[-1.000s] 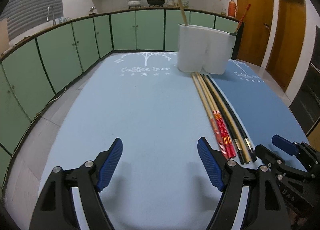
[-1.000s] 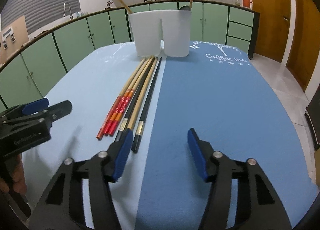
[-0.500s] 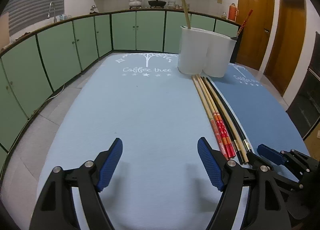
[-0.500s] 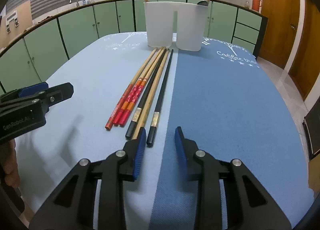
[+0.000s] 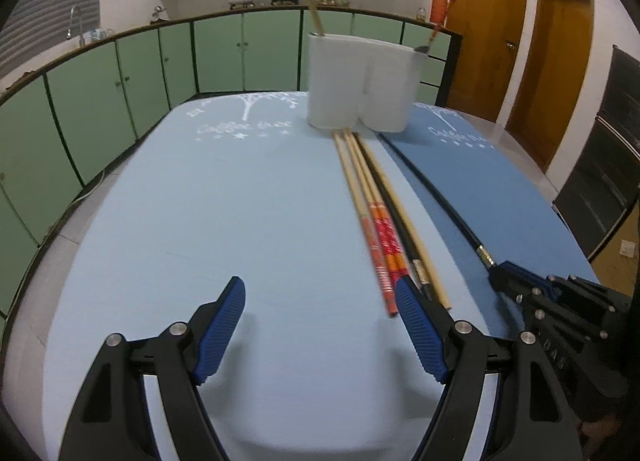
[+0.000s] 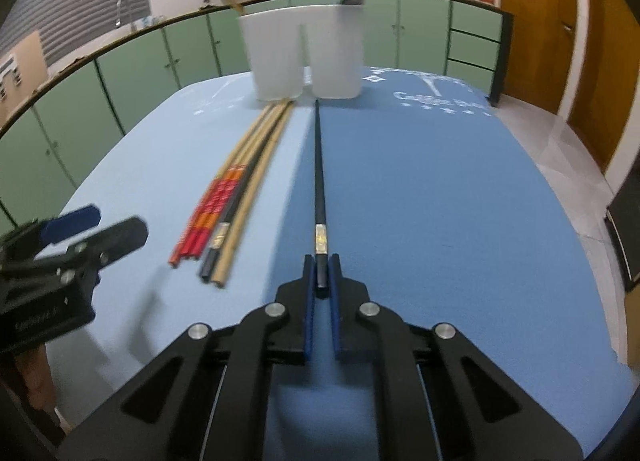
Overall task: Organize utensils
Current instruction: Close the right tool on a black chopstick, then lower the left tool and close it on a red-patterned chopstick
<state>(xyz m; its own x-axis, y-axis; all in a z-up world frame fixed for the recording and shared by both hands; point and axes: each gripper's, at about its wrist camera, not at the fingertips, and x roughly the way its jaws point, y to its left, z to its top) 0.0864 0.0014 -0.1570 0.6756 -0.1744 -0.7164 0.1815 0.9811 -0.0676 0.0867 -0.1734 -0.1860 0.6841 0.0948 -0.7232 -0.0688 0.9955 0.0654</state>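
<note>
Your right gripper [image 6: 321, 276] has just closed its jaws and pinches the near end of the black chopstick [image 6: 319, 177], whose long axis runs straight ahead to the white holder [image 6: 304, 57], its tip just before the holder's base.

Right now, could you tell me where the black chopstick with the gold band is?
In the right wrist view the black chopstick sits clamped in the right gripper, apart to the right of the chopstick bundle.
</note>
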